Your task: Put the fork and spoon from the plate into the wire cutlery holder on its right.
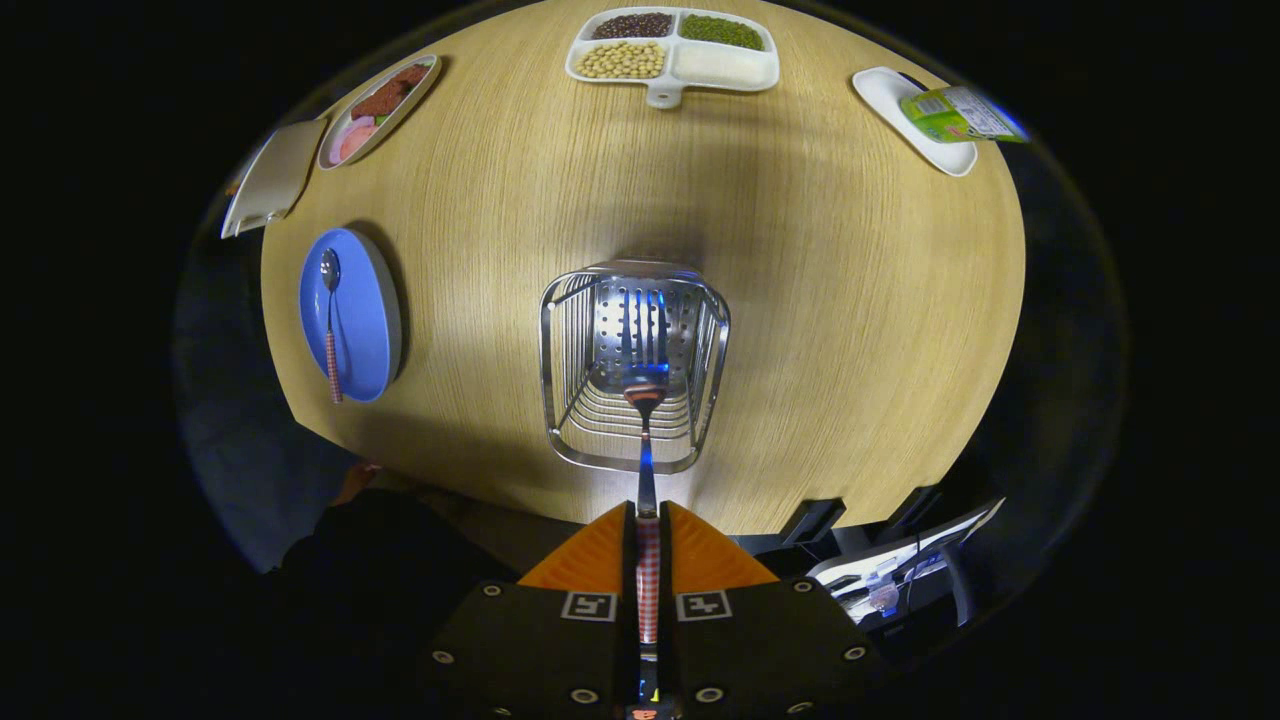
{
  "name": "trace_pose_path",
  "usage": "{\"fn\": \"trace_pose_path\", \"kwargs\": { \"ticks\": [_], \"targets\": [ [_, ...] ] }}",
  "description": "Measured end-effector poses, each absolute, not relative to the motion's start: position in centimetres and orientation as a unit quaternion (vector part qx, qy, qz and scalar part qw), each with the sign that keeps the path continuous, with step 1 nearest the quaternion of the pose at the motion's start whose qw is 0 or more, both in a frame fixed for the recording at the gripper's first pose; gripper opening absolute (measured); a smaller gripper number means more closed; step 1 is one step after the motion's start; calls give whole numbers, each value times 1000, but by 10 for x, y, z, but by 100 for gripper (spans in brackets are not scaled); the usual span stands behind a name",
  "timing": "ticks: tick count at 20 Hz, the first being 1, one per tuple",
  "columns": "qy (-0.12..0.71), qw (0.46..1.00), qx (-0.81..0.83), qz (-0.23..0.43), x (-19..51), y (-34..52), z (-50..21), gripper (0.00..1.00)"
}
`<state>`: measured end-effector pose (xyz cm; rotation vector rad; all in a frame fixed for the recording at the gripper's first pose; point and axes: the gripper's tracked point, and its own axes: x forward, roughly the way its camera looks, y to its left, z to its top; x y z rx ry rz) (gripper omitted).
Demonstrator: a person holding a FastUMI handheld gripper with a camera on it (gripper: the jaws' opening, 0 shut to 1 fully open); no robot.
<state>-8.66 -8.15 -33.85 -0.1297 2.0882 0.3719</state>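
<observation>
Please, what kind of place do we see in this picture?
Probably a staged dining table in a recording booth. A round wooden table carries a divided tray of beans, a blue plate with a spoon, and a wire cutlery holder. The gripper holds a fork above the holder.

Pale matt wood-grain worktop (800, 300), shiny polished metal wire cutlery holder (634, 365) with perforated steel back, glossy metal fork (646, 400) with checked-pattern handle, smooth blue plate (365, 310), shiny metal spoon (330, 320)

On the wooden table (800, 300), far side, stands a divided tray (672, 48) of beans. Left of it a dish (380, 108) of meat, right of it a green packet (960, 113) on a white dish (895, 100).
</observation>
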Motion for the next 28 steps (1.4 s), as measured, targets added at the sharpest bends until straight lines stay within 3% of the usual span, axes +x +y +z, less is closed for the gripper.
{"fn": "trace_pose_path", "kwargs": {
  "ticks": [8,14,20,24,28],
  "targets": [
    [883,436,-54,166,-84,-86,-341,11],
    [872,456,-44,176,-70,-81,-341,18],
    [830,527,3,184,-57,-69,-321,31],
    [777,605,23,170,-46,-57,-310,39],
    [726,668,68,145,-41,-38,-295,68]
  ]
}}
